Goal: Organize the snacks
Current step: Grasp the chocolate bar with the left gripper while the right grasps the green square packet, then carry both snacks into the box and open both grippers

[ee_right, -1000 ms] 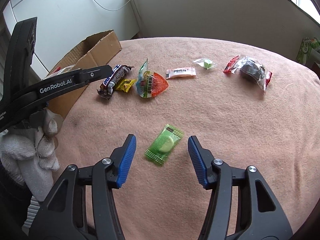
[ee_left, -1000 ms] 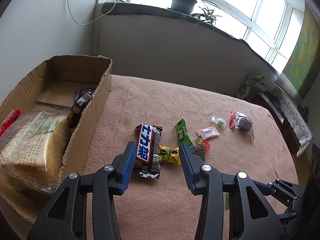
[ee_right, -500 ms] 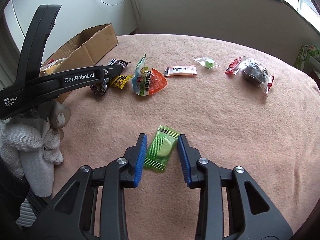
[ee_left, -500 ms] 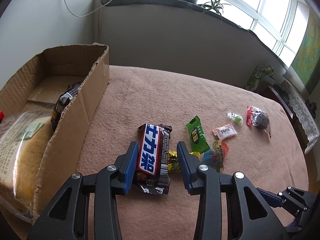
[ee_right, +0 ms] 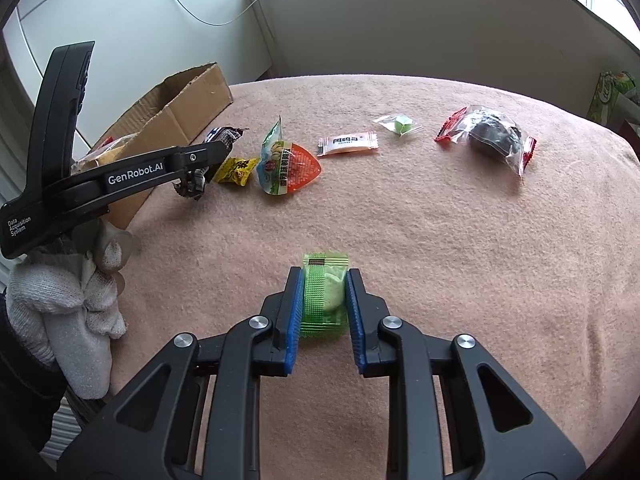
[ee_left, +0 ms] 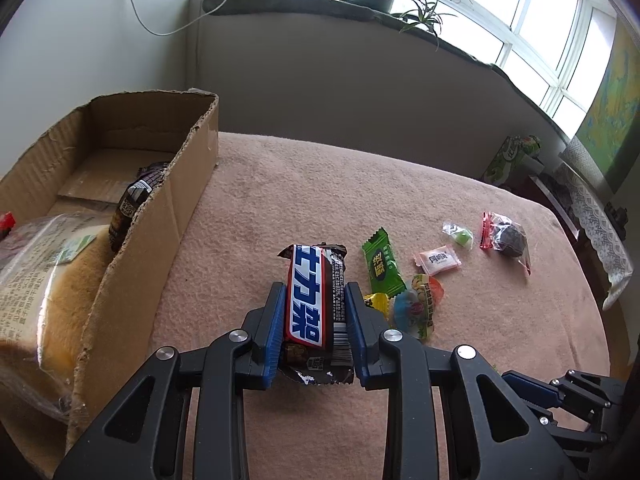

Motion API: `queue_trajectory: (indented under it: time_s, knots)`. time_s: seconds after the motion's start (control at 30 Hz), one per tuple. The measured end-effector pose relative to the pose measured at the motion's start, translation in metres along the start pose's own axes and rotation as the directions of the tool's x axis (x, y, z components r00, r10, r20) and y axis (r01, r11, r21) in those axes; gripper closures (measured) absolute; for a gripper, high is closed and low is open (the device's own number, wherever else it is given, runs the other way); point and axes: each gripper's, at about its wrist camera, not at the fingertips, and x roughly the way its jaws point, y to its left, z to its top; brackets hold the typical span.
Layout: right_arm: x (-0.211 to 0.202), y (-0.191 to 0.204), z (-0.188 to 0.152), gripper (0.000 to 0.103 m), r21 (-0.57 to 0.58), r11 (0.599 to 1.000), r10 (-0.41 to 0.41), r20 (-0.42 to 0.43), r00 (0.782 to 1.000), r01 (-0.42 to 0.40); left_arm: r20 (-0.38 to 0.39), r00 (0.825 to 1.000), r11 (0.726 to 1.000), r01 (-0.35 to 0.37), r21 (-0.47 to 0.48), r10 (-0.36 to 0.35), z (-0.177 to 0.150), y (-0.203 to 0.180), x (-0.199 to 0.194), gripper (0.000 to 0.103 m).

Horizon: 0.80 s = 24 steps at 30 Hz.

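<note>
Gripping chocolate bar (ee_left: 311, 304), green candy (ee_right: 324, 296) likewise clamped

1. The left tool (ee_left: 315, 294) has matte black plastic arms with triangular cut-outs and two blue ribbed pads (ee_left: 276, 328) on its fingers.
2. Four round silver screws (ee_left: 239, 335) sit on its linkage joints.
3. Seen from the right wrist view, the left tool's black side arm carries white lettering "GenRobot.AI" (ee_right: 136, 178) and, lower down, "Data Acquisition System".
4. A small silver screw sits near the tip of that arm.
5. The right tool (ee_right: 323, 280) is built the same way: black arms, blue ribbed pads (ee_right: 294, 320), four silver screws.
6. The person's left hand (ee_right: 72, 304) wears a white knitted glove, with a dark sleeve behind it.
</note>
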Motion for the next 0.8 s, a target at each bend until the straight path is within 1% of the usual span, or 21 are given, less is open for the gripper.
queue_trajectory:
  time_s: [0.3, 0.43, 0.57, 0.8]
  knots:
    - [-0.023, -0.003, 0.002, 0.081, 0.013, 1.0, 0.003, 0.045, 0.999, -0.003, 0.049, 0.998, 0.999, 0.039, 0.004, -0.039, 0.0, -0.008, -0.026, 0.076]
    - [-0.033, -0.004, 0.005, 0.081, 0.025, 1.0, 0.017, 0.062, 0.998, -0.019, 0.072, 0.996, 0.998, 0.057, -0.001, -0.057, 0.002, -0.01, -0.038, 0.076]
    - [-0.043, 0.001, 0.008, 0.081, 0.018, 0.999, 0.032, 0.08, 0.996, -0.034, 0.102, 0.993, 0.998, 0.062, -0.003, -0.061, 0.006, -0.006, -0.053, 0.076]
    - [-0.055, 0.026, 0.02, 0.081, -0.031, 0.997, 0.073, 0.11, 0.991, -0.07, 0.152, 0.987, 0.999, 0.05, -0.021, -0.047, 0.014, 0.01, -0.079, 0.076]
